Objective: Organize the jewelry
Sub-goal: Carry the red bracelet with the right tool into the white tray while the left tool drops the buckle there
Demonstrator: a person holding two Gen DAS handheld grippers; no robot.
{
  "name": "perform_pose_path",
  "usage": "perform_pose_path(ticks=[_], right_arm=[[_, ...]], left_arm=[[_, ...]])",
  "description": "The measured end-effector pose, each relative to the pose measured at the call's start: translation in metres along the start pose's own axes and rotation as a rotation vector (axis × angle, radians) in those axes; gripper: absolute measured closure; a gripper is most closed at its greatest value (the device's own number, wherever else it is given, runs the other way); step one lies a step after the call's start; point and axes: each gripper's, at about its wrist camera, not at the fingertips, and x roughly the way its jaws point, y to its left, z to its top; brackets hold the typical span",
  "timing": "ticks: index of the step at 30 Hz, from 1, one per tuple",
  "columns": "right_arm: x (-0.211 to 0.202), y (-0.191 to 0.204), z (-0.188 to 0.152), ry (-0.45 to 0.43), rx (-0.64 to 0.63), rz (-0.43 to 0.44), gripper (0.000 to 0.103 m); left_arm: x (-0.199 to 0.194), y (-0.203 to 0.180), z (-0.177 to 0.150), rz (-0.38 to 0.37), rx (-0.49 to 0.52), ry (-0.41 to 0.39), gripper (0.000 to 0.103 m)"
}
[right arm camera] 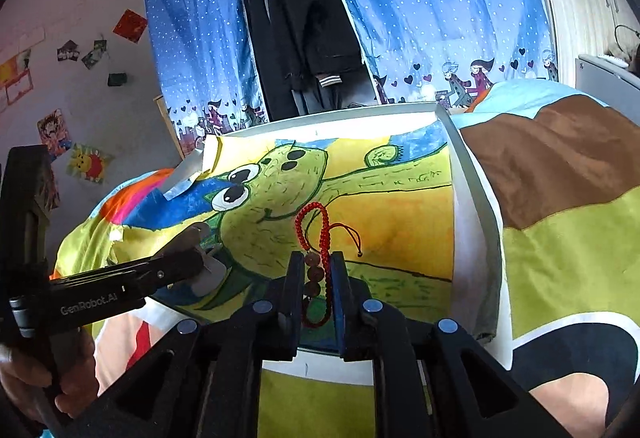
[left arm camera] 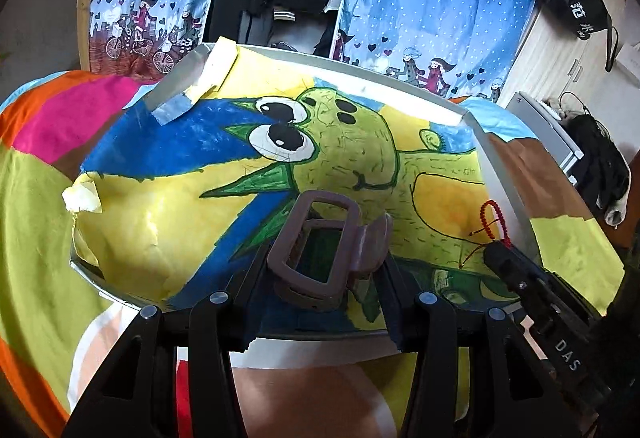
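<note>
**Both pieces lifted, nothing sorted yet**

Left gripper (left arm camera: 320,262): jaws clamped on mauve hair claw (left arm camera: 316,250), held over painted tray (left arm camera: 496,173). Right gripper (right arm camera: 316,278): jaws clamped on red beaded bracelet (right arm camera: 316,238), just above the painting. No destination container visible; placement apparently all still ahead.

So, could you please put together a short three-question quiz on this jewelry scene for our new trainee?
1. True or false: the left gripper holds a mauve hair claw clip.
2. What is pinched between the right gripper fingers? A) red beaded bracelet B) silver ring C) gold watch
3. Fill in: both grippers are above a tray lined with a ______ drawing.

Key: 1 true; 2 A; 3 cactus.
</note>
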Motion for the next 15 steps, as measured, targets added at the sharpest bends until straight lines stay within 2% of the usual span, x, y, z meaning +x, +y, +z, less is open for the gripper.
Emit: perform_pose_path(ticks=[2,3,4,5,9,11,13,15], right_arm=[[-0.001,0.001,0.0,0.007,-0.007,-0.004,0.079],[-0.003,0.001,0.0,0.006,-0.012,-0.006,0.07],[-0.005,0.001,0.0,0.002,-0.016,-0.013,0.057],[-0.009,0.001,0.0,-0.004,-0.015,-0.017,0.052],[-0.021,-0.002,0.001,-0.011,-0.007,-0.017,0.049],[-0.032,-0.004,0.0,-0.023,-0.003,-0.022,0.043],[-0.046,-0.005,0.0,-0.046,-0.005,-0.038,0.031],[-0.063,-0.004,-0.001,-0.074,-0.012,-0.051,0.025]], left_arm=[[-0.001,-0.001,-0.001,0.009,0.009,-0.004,0.055],[-0.001,-0.001,0.0,0.011,0.012,-0.004,0.045],[-0.003,-0.002,-0.001,0.014,0.01,-0.007,0.041],[-0.005,-0.001,-0.002,0.016,0.006,-0.014,0.037],[-0.018,-0.001,-0.004,0.026,0.019,-0.028,0.036],[-0.03,0.0,-0.007,0.026,0.019,-0.057,0.036],[-0.043,-0.001,-0.009,0.027,0.017,-0.089,0.029],[-0.059,-0.003,-0.013,0.034,0.01,-0.135,0.019]])
